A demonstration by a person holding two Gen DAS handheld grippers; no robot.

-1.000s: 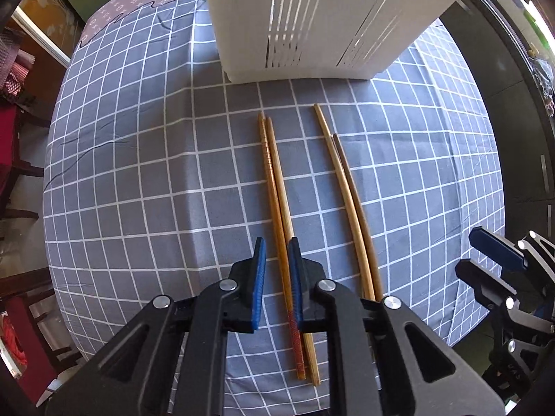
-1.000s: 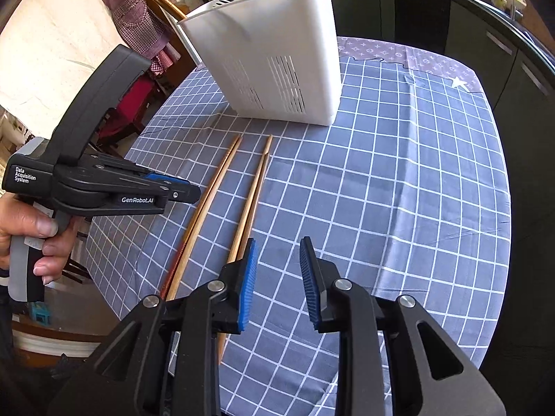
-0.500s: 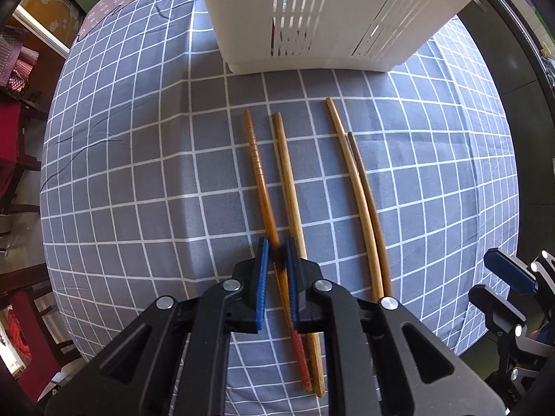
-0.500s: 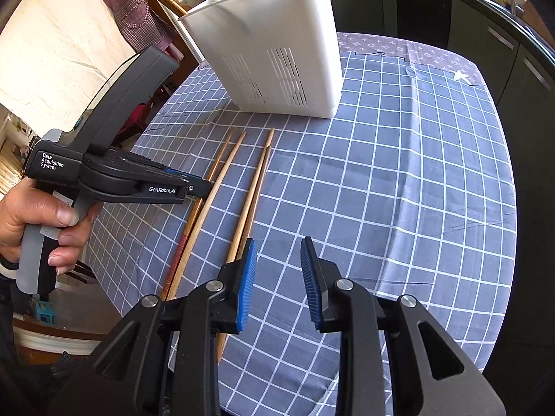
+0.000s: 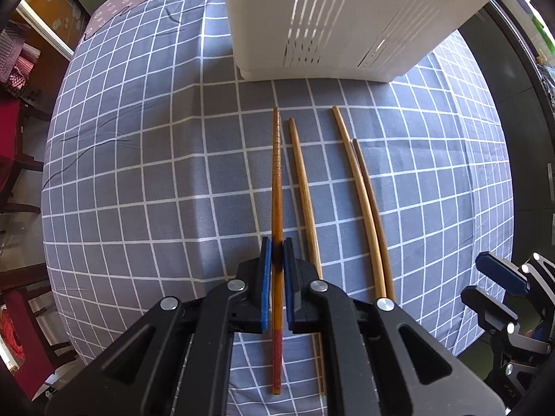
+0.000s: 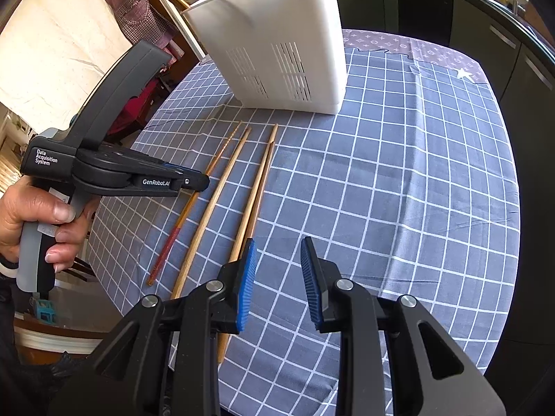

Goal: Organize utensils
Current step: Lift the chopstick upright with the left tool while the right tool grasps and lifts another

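My left gripper point(image 5: 276, 254) is shut on a dark orange chopstick with a red handle end point(image 5: 276, 194) and holds it pointing toward the white slotted utensil holder point(image 5: 340, 24). From the right wrist view the left gripper point(image 6: 194, 183) shows side-on, with that chopstick point(image 6: 180, 220) tilted just above the cloth. A pale chopstick point(image 5: 305, 194) lies beside it, and two more chopsticks point(image 5: 364, 204) lie together further right. My right gripper point(image 6: 277, 277) is open and empty, hovering over the near ends of those two chopsticks point(image 6: 256, 190). The holder point(image 6: 277, 41) stands at the table's far side.
The round table carries a grey-blue checked cloth point(image 6: 399, 173). Dark cabinets point(image 6: 485, 34) run behind and right of it. Chairs with red cushions point(image 5: 14, 131) stand at the left. Utensil tips poke out of the holder top.
My left gripper closed on the dark red-ended chopstick and lifted it clear of its pale partner, swinging it straight toward the holder. My right gripper stayed open and hardly moved.
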